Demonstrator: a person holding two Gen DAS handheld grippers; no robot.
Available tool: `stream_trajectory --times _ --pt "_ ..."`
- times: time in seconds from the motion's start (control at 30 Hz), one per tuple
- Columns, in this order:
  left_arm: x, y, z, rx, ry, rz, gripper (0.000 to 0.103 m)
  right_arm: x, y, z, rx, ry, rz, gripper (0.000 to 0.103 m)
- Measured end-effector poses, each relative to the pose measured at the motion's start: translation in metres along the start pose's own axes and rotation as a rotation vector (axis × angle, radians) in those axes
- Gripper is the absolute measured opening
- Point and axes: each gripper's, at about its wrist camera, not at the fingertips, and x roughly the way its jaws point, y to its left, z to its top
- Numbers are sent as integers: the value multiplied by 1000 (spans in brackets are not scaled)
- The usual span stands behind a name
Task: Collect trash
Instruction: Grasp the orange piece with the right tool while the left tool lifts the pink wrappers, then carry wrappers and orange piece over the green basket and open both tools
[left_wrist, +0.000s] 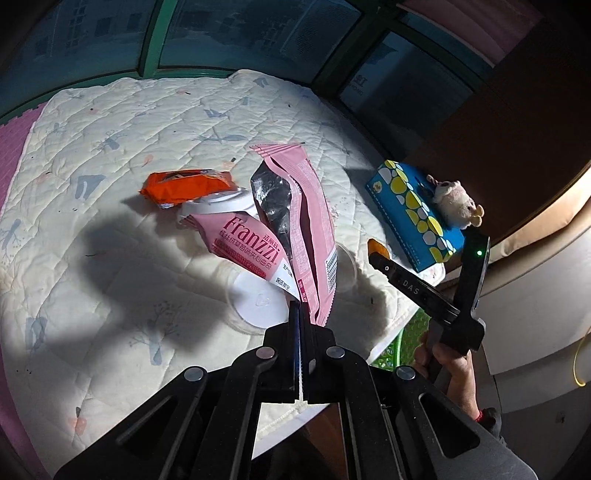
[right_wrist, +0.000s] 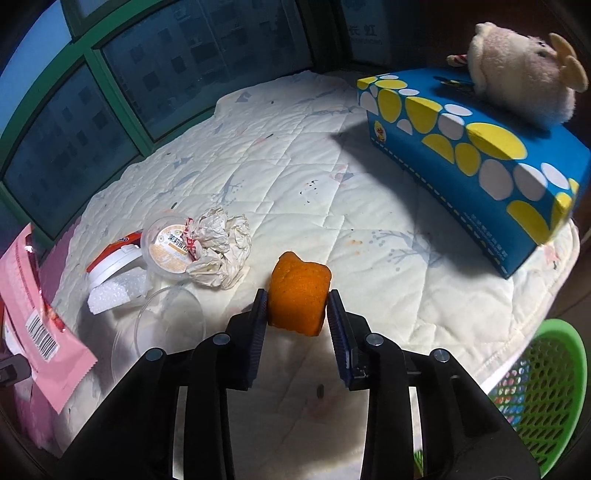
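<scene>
We hold a pink wrapper (left_wrist: 295, 229) pinched in the left gripper (left_wrist: 300, 314) and an orange peel (right_wrist: 298, 293) clamped in the right gripper (right_wrist: 297, 306), both above the quilt (right_wrist: 332, 192). We should swing both over the green basket (right_wrist: 546, 384) low at right before letting go.

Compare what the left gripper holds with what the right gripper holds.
The left gripper pinches a flat, torn-open pink Franzzi wrapper by its bottom edge; the right gripper squeezes a thick orange spongy chunk by its sides. The wrapper sticks up; the chunk fills the gap. Both are lifted off the quilt.
</scene>
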Motion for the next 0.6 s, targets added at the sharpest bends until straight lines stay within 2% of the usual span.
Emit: stream_trajectory --times 0.3,0.6 --pt "32 -64 -12 127 82 -80 1 -64 -41 -43 55 -49 -47 33" --pt "89 -149 -43 302 212 -129 1 -122 -107 -98 152 -80 -169 33"
